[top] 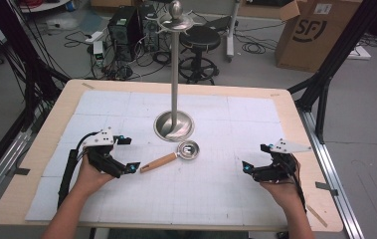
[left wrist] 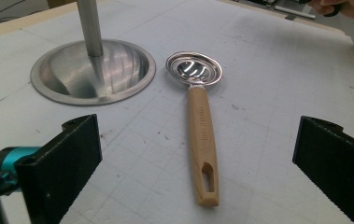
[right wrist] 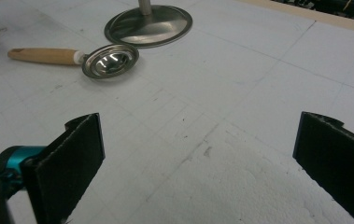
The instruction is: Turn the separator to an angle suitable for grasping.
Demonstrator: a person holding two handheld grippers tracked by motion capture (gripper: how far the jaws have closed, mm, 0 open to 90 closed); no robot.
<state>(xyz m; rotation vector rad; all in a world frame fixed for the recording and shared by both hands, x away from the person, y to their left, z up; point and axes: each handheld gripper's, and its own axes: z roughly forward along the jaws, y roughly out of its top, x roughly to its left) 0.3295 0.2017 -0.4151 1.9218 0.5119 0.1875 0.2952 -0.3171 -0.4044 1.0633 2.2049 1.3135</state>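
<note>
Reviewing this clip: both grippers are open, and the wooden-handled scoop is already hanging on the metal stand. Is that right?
Not quite. The scoop is not hanging; it lies flat on the table, beside the base of the stand, as the left gripper view shows. The left gripper and right gripper are indeed open.

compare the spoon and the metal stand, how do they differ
The spoon lies flat on the table mat; the stand rises upright from a round base. The spoon has a wooden handle with a slot at its end; the stand is metal throughout. The spoon is much smaller. Both have shiny round metal parts.
</note>
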